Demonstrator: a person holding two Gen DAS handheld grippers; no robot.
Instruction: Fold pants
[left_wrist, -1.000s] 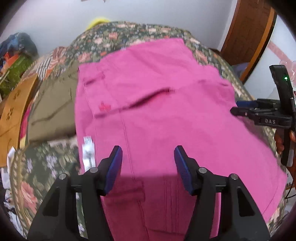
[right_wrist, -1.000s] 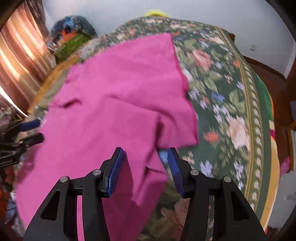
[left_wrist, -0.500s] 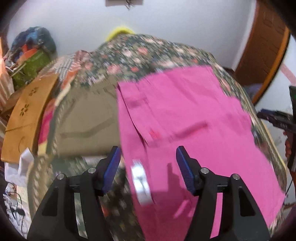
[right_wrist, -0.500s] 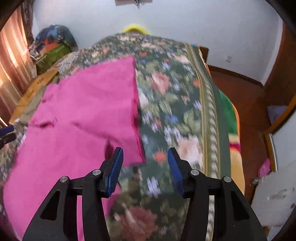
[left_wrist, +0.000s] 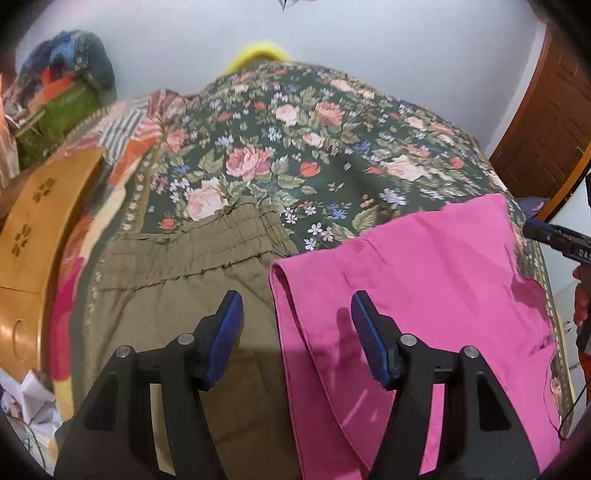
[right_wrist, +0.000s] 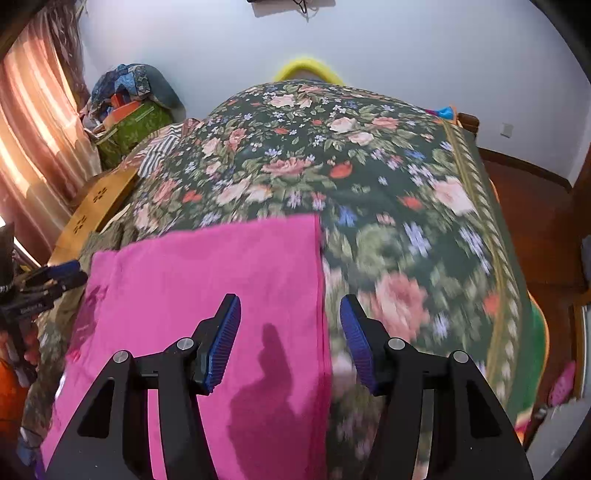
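Note:
Pink pants (left_wrist: 413, 288) lie flat on the floral bed cover (left_wrist: 295, 147); they also show in the right wrist view (right_wrist: 207, 295). My left gripper (left_wrist: 295, 328) is open and empty, hovering over the pants' left folded edge, where they meet olive-green pants (left_wrist: 177, 288). My right gripper (right_wrist: 290, 332) is open and empty above the pants' right edge. The right gripper's tip shows at the far right of the left wrist view (left_wrist: 554, 238), and the left gripper shows at the left of the right wrist view (right_wrist: 44, 284).
A wooden headboard panel (left_wrist: 33, 229) runs along the left side of the bed. A pile of bags and cloth (right_wrist: 129, 110) sits in the far left corner by a curtain (right_wrist: 33, 147). A wooden door (left_wrist: 546, 122) stands at the right. The floral cover (right_wrist: 406, 206) extends beyond the pants.
Both grippers have pulled back and tilted up. The left moved to the pants' left edge, the right to their right edge. The pants now lie flatter, the loose flap gone.

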